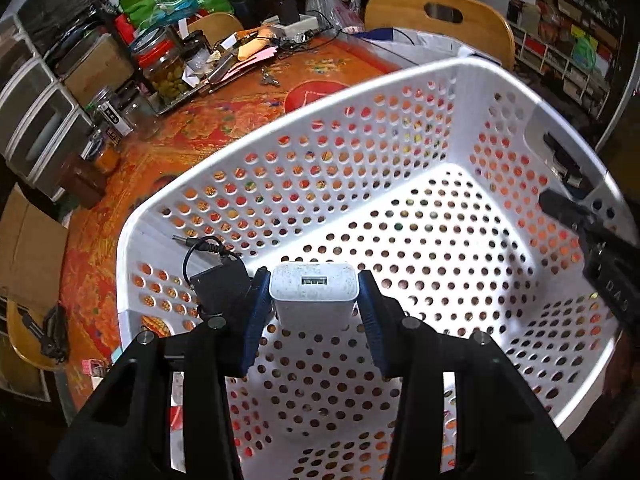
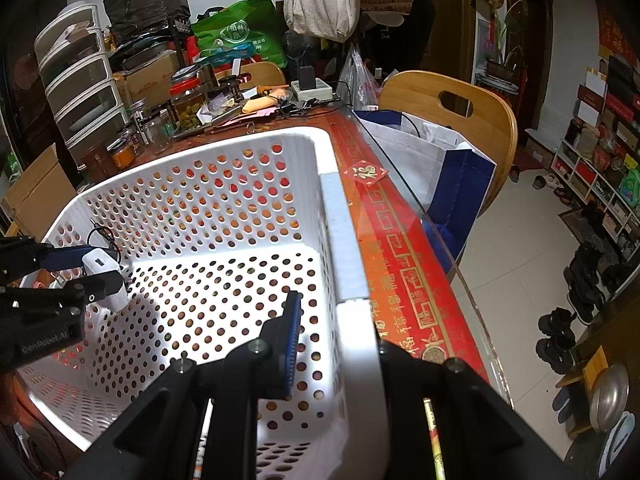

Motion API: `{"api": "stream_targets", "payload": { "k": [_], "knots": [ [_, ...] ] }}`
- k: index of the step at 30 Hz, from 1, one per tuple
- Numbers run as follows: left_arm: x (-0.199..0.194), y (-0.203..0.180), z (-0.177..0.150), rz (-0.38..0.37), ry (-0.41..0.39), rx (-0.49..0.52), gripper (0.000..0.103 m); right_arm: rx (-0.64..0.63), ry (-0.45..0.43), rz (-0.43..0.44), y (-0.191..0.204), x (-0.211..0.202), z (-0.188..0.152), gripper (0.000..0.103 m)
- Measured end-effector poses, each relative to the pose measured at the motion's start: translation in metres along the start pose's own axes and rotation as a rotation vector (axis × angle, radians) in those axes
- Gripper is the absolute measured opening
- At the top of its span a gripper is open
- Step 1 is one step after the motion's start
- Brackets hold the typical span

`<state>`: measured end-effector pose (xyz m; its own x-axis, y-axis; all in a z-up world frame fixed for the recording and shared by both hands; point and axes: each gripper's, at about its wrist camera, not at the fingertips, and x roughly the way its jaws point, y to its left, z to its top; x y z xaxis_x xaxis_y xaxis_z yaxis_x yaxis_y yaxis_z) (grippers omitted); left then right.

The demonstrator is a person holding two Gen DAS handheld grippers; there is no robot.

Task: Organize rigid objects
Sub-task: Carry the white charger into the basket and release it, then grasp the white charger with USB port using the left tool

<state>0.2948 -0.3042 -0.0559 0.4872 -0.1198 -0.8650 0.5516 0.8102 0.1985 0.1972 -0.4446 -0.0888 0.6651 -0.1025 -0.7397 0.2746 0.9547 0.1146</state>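
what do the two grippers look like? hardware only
Left gripper: matte black angular frame, round silver screw heads, ribbed blue finger pads. Right gripper: same black frame, silver screws and ribbed blue pad. The left's body shows faint pale lettering, unreadable.

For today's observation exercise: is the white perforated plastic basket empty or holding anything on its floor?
Empty: the white perforated plastic basket has a bare floor in both views. The white USB charger is held above it in the left gripper.

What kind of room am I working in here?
Most likely a lived-in home dining area: a wooden chair at a table with a red patterned cloth, jars of preserved food, and shoes on the tiled floor.
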Motion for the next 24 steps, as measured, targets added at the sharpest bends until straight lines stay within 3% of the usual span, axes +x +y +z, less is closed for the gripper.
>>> {"api": "stream_targets", "payload": {
  "k": [4, 6, 8, 11, 15, 17, 20, 24],
  "knots": [
    [0.002, 0.006, 0.000, -0.035, 0.015, -0.010, 0.042, 0.001, 0.003, -0.003, 0.001, 0.001, -0.001, 0.016],
    [-0.001, 0.006, -0.001, -0.021, -0.006, 0.005, 0.059, 0.001, 0.005, -0.007, 0.001, 0.002, 0.000, 0.016],
    [-0.012, 0.007, -0.003, -0.003, -0.067, 0.025, 0.084, -0.002, 0.010, -0.011, 0.001, 0.002, 0.001, 0.016],
    [-0.036, 0.021, -0.018, 0.003, -0.157, 0.004, 0.088, -0.007, 0.013, -0.014, 0.002, 0.002, 0.002, 0.016],
    [-0.075, 0.083, -0.055, -0.034, -0.242, -0.133, 0.090, -0.011, 0.014, -0.018, 0.003, 0.002, 0.002, 0.016],
    [-0.092, 0.124, -0.082, 0.015, -0.282, -0.205, 0.103, -0.015, 0.015, -0.019, 0.003, 0.002, 0.003, 0.016],
    [-0.094, 0.187, -0.122, 0.168, -0.239, -0.314, 0.103, -0.024, 0.017, -0.021, 0.003, 0.002, 0.003, 0.016],
    [-0.063, 0.270, -0.176, 0.206, -0.129, -0.509, 0.103, -0.022, 0.012, -0.021, 0.003, 0.002, 0.004, 0.016]
  ]
}}
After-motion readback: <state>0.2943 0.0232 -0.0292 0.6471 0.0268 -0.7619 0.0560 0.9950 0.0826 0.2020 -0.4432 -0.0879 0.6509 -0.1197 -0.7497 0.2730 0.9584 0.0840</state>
